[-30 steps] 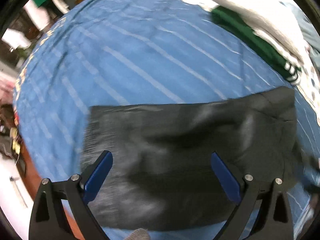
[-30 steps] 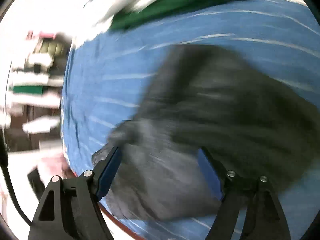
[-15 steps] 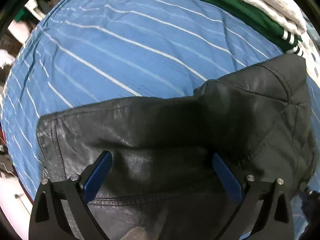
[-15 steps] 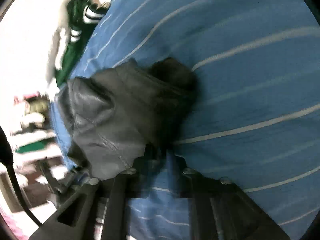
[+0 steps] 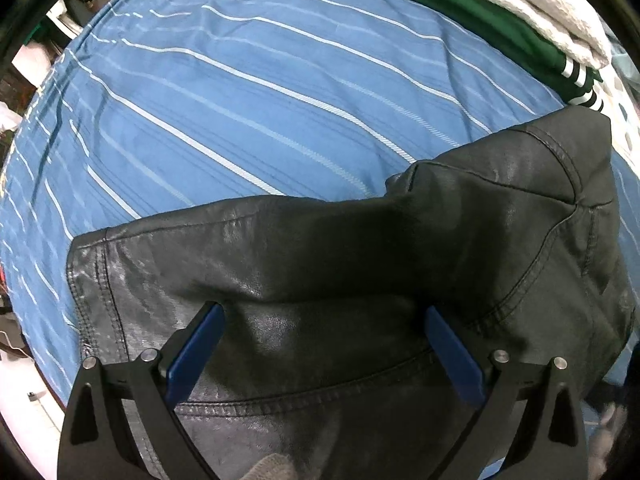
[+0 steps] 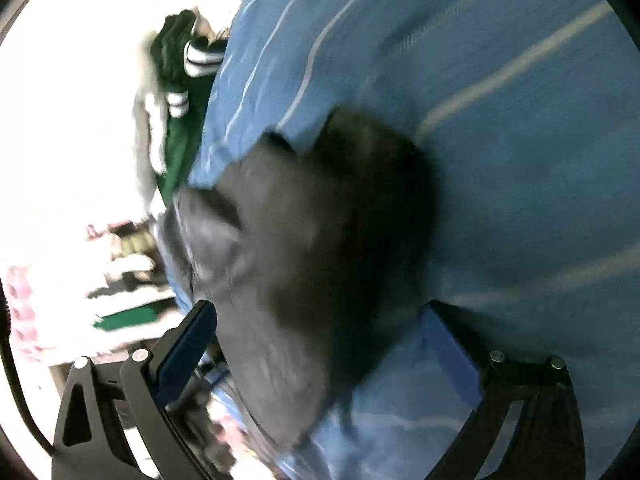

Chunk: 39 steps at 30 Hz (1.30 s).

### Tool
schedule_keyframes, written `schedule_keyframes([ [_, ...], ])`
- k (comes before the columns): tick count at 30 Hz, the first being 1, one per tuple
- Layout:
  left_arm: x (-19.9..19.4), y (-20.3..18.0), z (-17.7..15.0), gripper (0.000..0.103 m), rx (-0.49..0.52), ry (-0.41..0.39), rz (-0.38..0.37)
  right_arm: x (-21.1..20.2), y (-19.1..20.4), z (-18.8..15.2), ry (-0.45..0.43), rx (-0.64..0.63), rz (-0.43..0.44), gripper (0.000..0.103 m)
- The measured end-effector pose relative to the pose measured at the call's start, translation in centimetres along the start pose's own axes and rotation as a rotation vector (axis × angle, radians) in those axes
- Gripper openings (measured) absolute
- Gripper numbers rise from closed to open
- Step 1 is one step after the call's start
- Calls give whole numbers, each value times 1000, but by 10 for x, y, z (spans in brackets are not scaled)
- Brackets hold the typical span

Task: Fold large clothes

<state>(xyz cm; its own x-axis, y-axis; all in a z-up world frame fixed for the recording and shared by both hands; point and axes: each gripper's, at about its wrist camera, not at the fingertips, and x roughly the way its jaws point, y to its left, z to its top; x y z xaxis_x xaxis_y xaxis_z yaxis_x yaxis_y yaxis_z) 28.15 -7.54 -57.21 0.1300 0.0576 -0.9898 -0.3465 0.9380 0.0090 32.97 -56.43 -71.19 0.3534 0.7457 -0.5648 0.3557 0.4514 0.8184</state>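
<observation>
One black leather jacket [image 5: 320, 280] on striped bed [image 5: 240, 100], bulk toward 6 o'clock. Looks heavy, stiff, slick. Left gripper [image 5: 322, 344], right gripper [image 6: 316, 344]: fingers spread, holding nothing. Best hold: stitched hem corner, 9 o'clock.

Bedsheet [image 5: 248, 92]: blue with pale stripes — spread wide, lightly creased.
Green garment [image 5: 472, 20]: white-banded cuff, at the sheet's far edge.
White towel [image 5: 536, 4]: textured — lying over the green garment.

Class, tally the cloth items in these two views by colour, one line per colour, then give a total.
Black: 1, jacket
Blue striped: 1, sheet
Green: 1, garment
White: 1, towel
Total: 4
</observation>
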Motion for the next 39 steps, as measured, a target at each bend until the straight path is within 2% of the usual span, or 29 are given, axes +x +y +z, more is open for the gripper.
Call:
schedule_keyframes([
  [2,2,4,1,103,2,1,-16,8,14,5,-6,-44,94,103],
  [10,17,12,18,103,78,0,-38,41,37,13,10,-115,133,102],
  [12,17,11,22,103,106,-17,-42,41,45,13,7,-133,120,88],
  [13,17,10,23,103,129,-36,-39,37,45,12,6,-136,118,59],
  [14,17,8,25,103,159,-55,-37,34,44,12,-6,-122,106,25],
  [16,19,4,29,103,190,-66,-48,22,45,10,-31,-106,150,22],
  [21,23,-13,43,103,242,-90,-100,-17,83,-10,-96,-152,154,19],
  [24,31,-40,56,103,298,-105,-160,-42,116,-22,-147,-214,122,19],
  [28,40,-58,72,103,309,-112,-253,-57,163,-32,-180,-327,36,19],
  [31,21,-28,70,103,215,-119,-253,-55,200,-41,-171,-418,-19,19],
  [34,-11,43,51,103,28,-137,-260,-37,244,-68,-116,-529,-34,19],
  [36,-30,104,28,103,-108,-139,-223,-10,274,-100,-44,-614,-36,19],
  [37,-38,122,16,103,-159,-138,-208,-1,281,-110,-22,-635,-36,19],
  [39,-55,171,-17,103,-278,-138,-160,38,303,-149,76,-714,-34,19],
])
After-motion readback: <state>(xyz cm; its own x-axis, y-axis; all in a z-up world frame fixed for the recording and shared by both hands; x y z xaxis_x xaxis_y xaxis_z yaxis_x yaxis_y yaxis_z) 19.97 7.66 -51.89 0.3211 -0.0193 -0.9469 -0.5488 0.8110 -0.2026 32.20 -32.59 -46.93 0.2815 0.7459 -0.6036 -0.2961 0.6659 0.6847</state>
